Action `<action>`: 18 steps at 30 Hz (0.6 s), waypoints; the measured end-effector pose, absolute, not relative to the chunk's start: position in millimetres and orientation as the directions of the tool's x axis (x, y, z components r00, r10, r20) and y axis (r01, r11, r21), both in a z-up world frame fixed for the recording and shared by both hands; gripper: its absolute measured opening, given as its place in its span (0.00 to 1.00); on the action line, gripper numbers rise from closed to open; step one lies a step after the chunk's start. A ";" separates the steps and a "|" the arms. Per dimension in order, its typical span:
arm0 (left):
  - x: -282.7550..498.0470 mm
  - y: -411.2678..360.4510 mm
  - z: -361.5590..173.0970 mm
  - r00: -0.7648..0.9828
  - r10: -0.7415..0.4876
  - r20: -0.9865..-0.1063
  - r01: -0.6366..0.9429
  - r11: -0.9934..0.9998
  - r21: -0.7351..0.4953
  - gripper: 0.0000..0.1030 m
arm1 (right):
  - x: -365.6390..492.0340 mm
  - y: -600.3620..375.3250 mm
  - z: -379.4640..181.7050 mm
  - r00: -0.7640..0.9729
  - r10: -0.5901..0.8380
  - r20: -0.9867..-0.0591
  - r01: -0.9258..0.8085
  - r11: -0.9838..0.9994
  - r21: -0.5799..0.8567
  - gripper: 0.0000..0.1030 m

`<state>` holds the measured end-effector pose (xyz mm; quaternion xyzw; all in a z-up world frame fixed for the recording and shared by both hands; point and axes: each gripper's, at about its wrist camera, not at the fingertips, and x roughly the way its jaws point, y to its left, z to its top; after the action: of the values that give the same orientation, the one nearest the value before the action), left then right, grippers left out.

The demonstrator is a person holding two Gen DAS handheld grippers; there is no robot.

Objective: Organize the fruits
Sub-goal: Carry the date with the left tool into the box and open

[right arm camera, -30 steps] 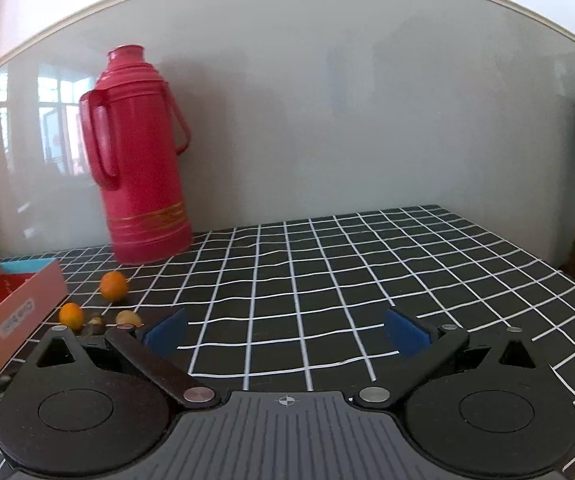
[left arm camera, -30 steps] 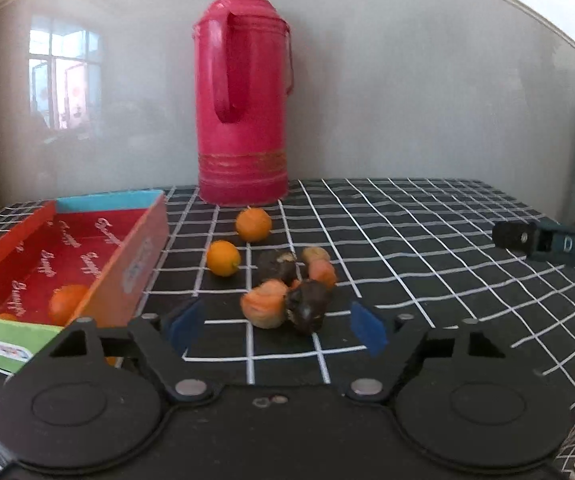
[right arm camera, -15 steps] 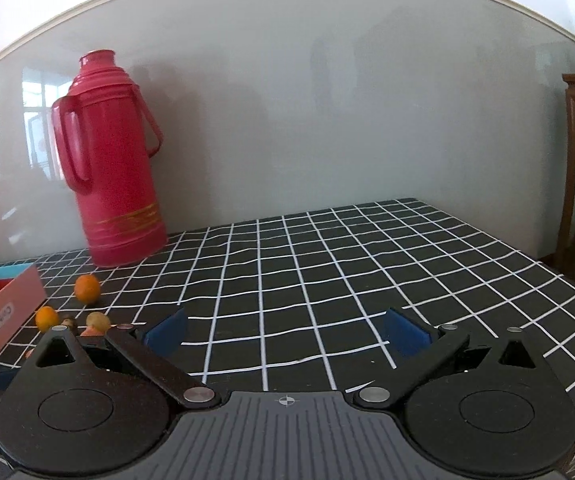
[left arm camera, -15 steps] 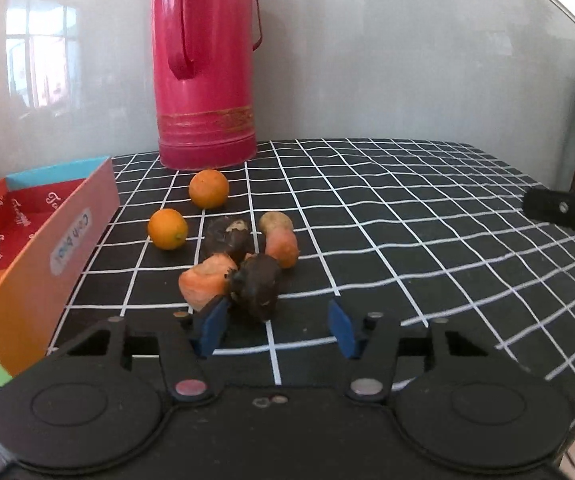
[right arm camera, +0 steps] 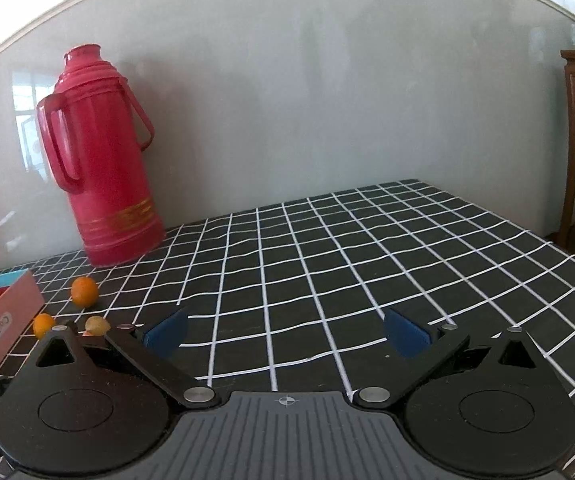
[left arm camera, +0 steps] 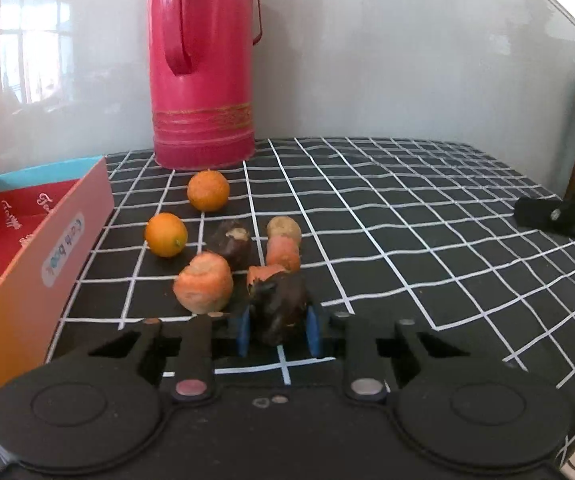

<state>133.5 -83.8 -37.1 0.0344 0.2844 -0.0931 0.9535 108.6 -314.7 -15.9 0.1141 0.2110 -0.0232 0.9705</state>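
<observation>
Left wrist view: the left gripper has its blue pads pressed on either side of a dark fruit at the near edge of the pile, apparently clamped. A steady lift straight up looks wise, since a peach-coloured fruit lies just beside it. The open box, the likely destination, stands to the left; farther off sit two oranges and a red flask. The right gripper hangs wide open over bare tablecloth.

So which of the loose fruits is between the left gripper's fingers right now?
The dark brown fruit nearest the camera sits between the left gripper pads. The other dark one lies farther back, and the orange pieces sit outside the fingers.
</observation>
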 end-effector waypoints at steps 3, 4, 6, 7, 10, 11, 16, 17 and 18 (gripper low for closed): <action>126.4 -78.2 -30.0 0.839 -0.157 -0.521 0.192 0.981 0.014 0.17 | 110.2 -307.6 -16.4 0.907 0.012 -0.420 0.084 0.975 0.208 1.00; 121.3 -74.5 -26.2 0.849 -0.154 -0.505 0.189 0.982 0.017 0.17 | 110.3 -304.9 -16.5 0.907 0.015 -0.422 0.080 0.975 0.208 1.00; 114.3 -67.2 -19.5 0.866 -0.147 -0.478 0.183 0.983 0.028 0.17 | 111.3 -298.4 -16.5 0.905 0.025 -0.426 0.071 0.975 0.209 1.00; 109.4 -62.4 -16.0 0.876 -0.140 -0.461 0.176 0.984 0.035 0.17 | 112.0 -295.0 -16.2 0.904 0.031 -0.427 0.066 0.976 0.210 1.00; 97.7 -44.0 -6.1 0.902 -0.108 -0.417 0.142 0.988 0.053 0.17 | 113.9 -281.7 -14.9 0.902 0.054 -0.429 0.044 0.976 0.214 1.00; 95.0 -36.8 -3.1 0.909 -0.094 -0.406 0.127 0.990 0.054 0.17 | 114.6 -275.2 -14.5 0.901 0.064 -0.430 0.032 0.977 0.212 1.00; 88.1 7.4 5.6 0.926 -0.002 -0.378 0.019 0.999 0.043 0.17 | 117.5 -238.9 -13.2 0.895 0.119 -0.430 -0.042 0.982 0.185 1.00; 88.1 16.8 6.4 0.926 0.017 -0.378 -0.002 0.999 0.040 0.17 | 117.9 -231.2 -13.2 0.892 0.130 -0.432 -0.057 0.982 0.178 1.00; 87.8 24.6 7.4 0.926 0.033 -0.375 -0.021 0.999 0.036 0.17 | 118.0 -223.7 -12.9 0.891 0.142 -0.431 -0.074 0.982 0.172 1.00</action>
<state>87.8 24.6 7.4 0.0155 0.1915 0.0140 0.9813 118.0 -223.7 -12.9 0.0758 0.2268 0.0557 0.9694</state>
